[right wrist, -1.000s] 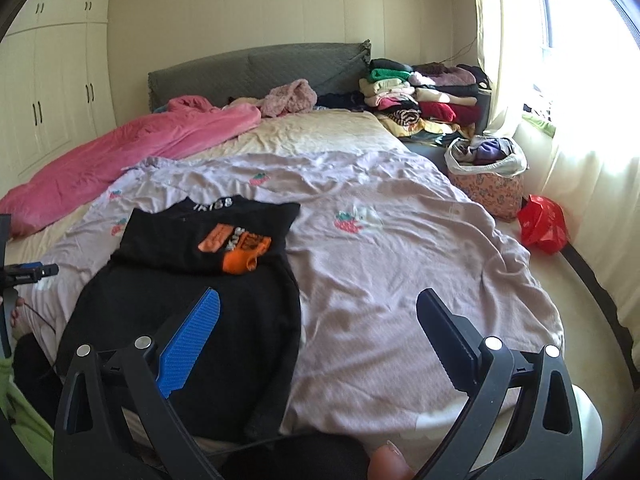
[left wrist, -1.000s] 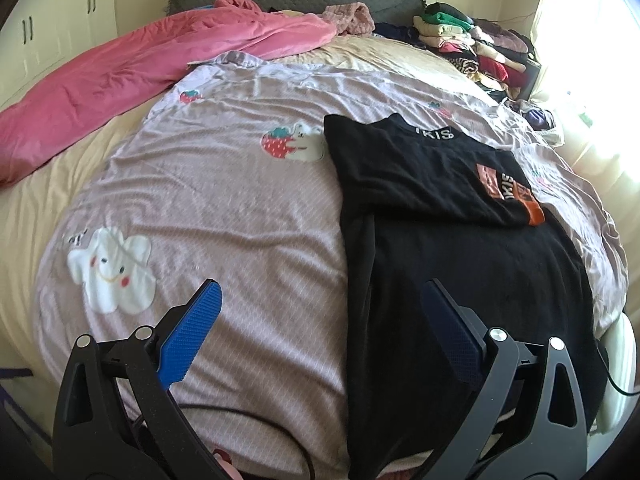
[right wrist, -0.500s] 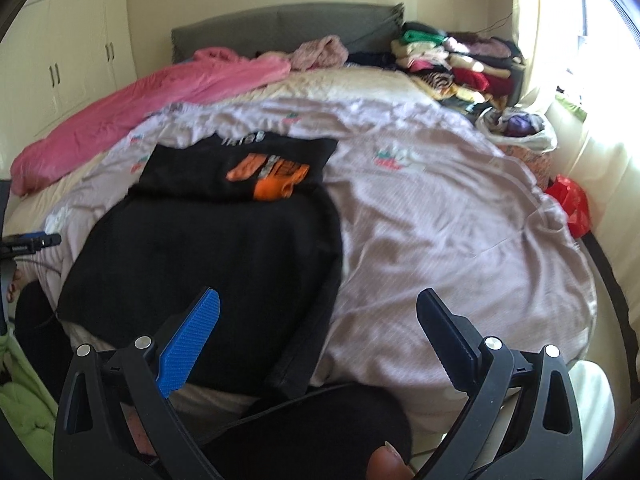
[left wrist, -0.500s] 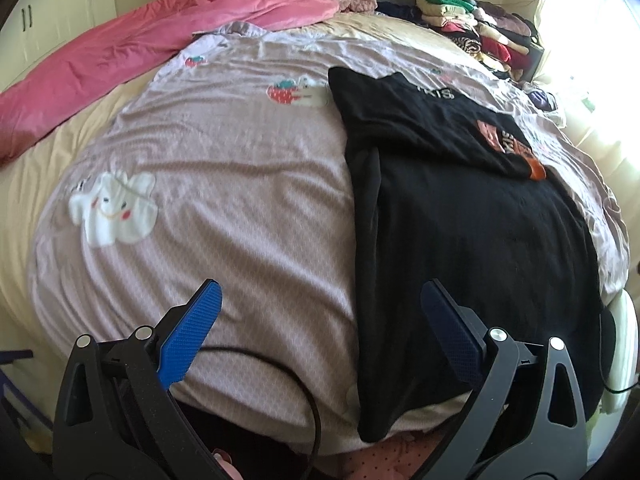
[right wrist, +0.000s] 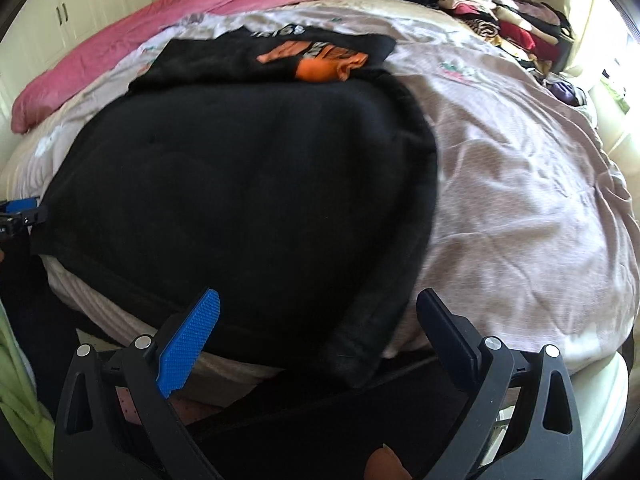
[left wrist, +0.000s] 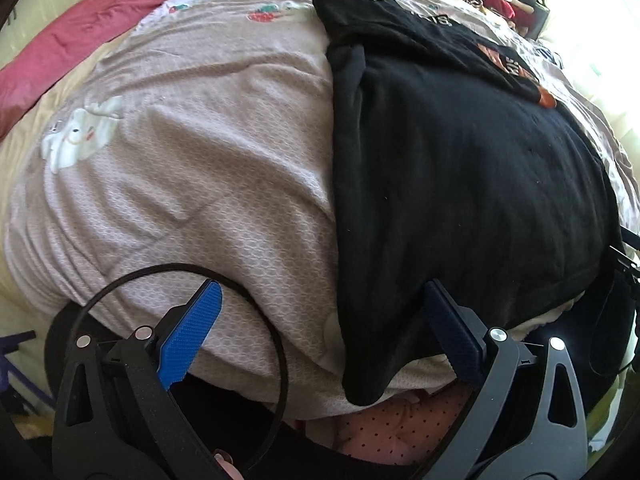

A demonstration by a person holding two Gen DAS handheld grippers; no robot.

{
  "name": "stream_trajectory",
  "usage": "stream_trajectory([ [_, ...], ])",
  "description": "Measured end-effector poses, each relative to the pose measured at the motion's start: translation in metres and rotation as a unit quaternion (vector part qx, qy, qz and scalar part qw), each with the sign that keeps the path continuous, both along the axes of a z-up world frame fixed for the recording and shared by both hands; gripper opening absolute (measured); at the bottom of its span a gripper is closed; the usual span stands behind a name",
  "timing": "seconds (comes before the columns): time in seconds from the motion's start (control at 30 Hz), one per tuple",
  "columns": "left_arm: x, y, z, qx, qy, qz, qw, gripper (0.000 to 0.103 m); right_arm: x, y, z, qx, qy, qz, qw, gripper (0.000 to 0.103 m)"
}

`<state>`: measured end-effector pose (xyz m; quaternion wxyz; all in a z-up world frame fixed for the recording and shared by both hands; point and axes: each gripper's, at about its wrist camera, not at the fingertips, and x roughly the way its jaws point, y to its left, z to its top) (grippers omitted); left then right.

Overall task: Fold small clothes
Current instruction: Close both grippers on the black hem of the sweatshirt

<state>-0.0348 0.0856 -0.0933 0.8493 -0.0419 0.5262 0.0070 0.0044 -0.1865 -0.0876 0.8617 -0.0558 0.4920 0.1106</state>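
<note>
reaching for the black garment [left wrist: 460,184] spread at the bed's [right wrist: 520,184] near edge: left gripper [left wrist: 320,336] and right gripper [right wrist: 318,334] gape empty; next, each should pinch a hem corner, around six o'clock.

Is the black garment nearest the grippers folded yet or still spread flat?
Spread flat. The black garment covers a broad patch of the bedspread with its hem hanging over the bed's edge; no fold shows.
</note>
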Motion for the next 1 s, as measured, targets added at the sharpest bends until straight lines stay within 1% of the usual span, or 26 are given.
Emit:
stream_trajectory([
  [0.13,0.002,-0.003,-0.007,-0.001,0.006,-0.003,1.0000,0.093,0.005,0.000,-0.007,-0.005,0.008,-0.003,1.000,0.097],
  [0.17,0.002,-0.002,-0.008,-0.003,0.006,-0.002,1.0000,0.093,0.005,-0.001,-0.007,-0.004,0.009,-0.006,1.000,0.093],
  [0.2,0.002,-0.001,-0.008,-0.004,0.006,-0.002,1.0000,0.093,0.007,-0.004,-0.008,-0.005,0.010,-0.016,1.000,0.081],
  [0.23,0.002,0.000,-0.008,-0.006,0.005,-0.002,1.0000,0.093,0.008,-0.006,-0.008,-0.006,0.010,-0.024,1.000,0.073],
  [0.27,0.002,0.000,-0.007,-0.007,0.004,-0.002,1.0000,0.093,0.009,-0.008,-0.007,-0.002,0.008,-0.028,1.000,0.070],
  [0.3,0.002,0.001,-0.006,-0.010,0.002,-0.001,0.9999,0.093,0.009,-0.011,-0.006,0.000,0.004,-0.031,1.000,0.055],
  [0.33,0.002,0.001,-0.006,-0.012,0.001,-0.001,0.9999,0.093,0.008,-0.014,-0.004,0.001,0.000,-0.032,0.999,0.044],
  [0.37,0.002,0.002,-0.005,-0.014,0.001,0.000,0.9999,0.093,0.007,-0.017,-0.003,0.007,0.000,-0.031,0.999,0.039],
  [0.4,0.001,0.003,-0.004,-0.018,-0.001,0.000,0.9998,0.093,0.005,-0.021,0.000,0.017,-0.002,-0.032,0.999,0.029],
  [0.43,0.001,0.004,-0.003,-0.021,-0.003,0.001,0.9998,0.093,0.004,-0.022,0.002,0.019,-0.004,-0.031,0.999,0.025],
  [0.47,0.001,0.005,-0.003,-0.023,-0.004,0.001,0.9997,0.093,0.003,-0.023,0.004,0.021,-0.005,-0.031,0.999,0.023],
  [0.5,0.000,0.006,-0.002,-0.027,-0.006,0.001,0.9996,0.093,0.002,-0.025,0.007,0.020,-0.008,-0.034,0.999,0.013],
  [0.53,-0.001,0.007,-0.001,-0.028,-0.007,0.001,0.9996,0.093,0.001,-0.026,0.009,0.017,-0.011,-0.036,0.999,0.012],
  [0.6,-0.003,0.006,-0.001,-0.028,-0.008,-0.002,0.9996,0.093,-0.001,-0.032,0.016,0.038,-0.016,-0.037,0.998,0.010],
  [0.77,-0.008,0.003,-0.001,-0.040,-0.004,-0.015,0.9991,0.092,-0.010,-0.038,0.033,0.061,-0.043,-0.041,0.996,0.010],
  [0.8,-0.009,0.001,-0.001,-0.039,-0.005,-0.018,0.9991,0.090,-0.011,-0.040,0.037,0.065,-0.050,-0.043,0.996,0.010],
  [0.87,-0.010,-0.004,0.002,-0.042,-0.006,-0.024,0.9988,0.074,-0.013,-0.043,0.042,0.067,-0.057,-0.047,0.995,0.010],
  [0.9,-0.010,-0.005,0.003,-0.038,-0.006,-0.024,0.9990,0.068,-0.014,-0.044,0.044,0.069,-0.060,-0.049,0.995,0.010],
  [0.97,-0.011,-0.008,0.004,-0.036,-0.006,-0.027,0.9990,0.067,-0.015,-0.045,0.045,0.072,-0.061,-0.051,0.994,0.010],
  [1.0,-0.012,-0.008,0.005,-0.037,-0.007,-0.027,0.9989,0.064,-0.017,-0.045,0.045,0.070,-0.062,-0.051,0.994,0.010],
])
